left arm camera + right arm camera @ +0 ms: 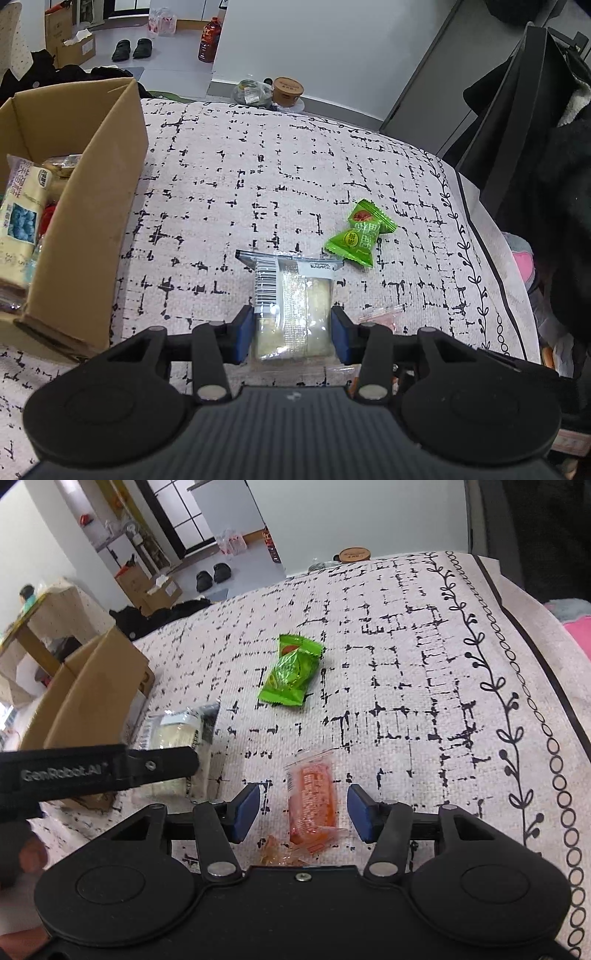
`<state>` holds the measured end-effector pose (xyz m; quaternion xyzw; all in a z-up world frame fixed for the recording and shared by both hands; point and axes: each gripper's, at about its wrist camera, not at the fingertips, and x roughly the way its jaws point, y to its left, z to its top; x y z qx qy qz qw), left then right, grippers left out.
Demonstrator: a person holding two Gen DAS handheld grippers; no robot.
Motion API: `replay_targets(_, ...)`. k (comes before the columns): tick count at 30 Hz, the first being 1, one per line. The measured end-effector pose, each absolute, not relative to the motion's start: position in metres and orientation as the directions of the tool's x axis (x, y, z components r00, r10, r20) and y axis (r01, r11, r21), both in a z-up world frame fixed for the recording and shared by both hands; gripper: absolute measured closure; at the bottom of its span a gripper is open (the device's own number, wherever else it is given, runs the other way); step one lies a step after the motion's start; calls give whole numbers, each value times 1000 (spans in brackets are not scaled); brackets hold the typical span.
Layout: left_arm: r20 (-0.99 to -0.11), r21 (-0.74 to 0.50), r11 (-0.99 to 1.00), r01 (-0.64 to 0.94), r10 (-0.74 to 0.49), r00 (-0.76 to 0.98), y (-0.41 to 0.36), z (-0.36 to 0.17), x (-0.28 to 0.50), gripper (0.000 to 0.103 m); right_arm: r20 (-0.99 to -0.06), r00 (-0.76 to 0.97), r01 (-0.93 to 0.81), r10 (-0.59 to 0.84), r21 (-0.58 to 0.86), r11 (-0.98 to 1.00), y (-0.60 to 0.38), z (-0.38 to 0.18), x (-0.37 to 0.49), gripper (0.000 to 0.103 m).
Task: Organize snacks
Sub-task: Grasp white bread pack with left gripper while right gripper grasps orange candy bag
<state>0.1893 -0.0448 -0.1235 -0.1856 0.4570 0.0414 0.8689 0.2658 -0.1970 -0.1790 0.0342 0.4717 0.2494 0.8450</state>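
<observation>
Left gripper (293, 334) first, since it fills the bottom of its own view: both blue pads are pressed on the sides of a clear-wrapped cake (291, 306), so I'm clamped on it near its back end. Looks light and squashy, film's slick, so I'd guess it takes a gentle squeeze across the middle and no more, or the cake dents. Box (92, 177) sits to the left with snacks already in it, which I reckon is where this goes. Green pack (360, 234) lies on the cloth (258, 166) a bit past the cake.

Right view now: right gripper (303, 812) has its pads apart, straddling an orange pack (314, 797) that lies flat on the cloth, not touching it on either side. Thin, crinkly wrapper, probably weighs nothing; I'd pinch across the narrow body, not the floppy seal ends. Green pack's further up, box off left behind the other gripper's finger.
</observation>
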Motion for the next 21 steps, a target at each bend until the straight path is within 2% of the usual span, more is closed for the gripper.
replay_targets(2,-811,-280,929,-242,-93,578,-44,-124,188,60,-793,441,-392,421,252,885,-192,-181,266,74)
replay_targets(5,-812,-275,929,-247,-87,577,-42,-123,187,60,-797,449,-383,404,237,893,-193,-183,269,81)
replay_targets(21,-774,-279,927,-251,-63,629,-27,-91,178,60,-709,509,-362,489,339,868,-194,-152,269,82)
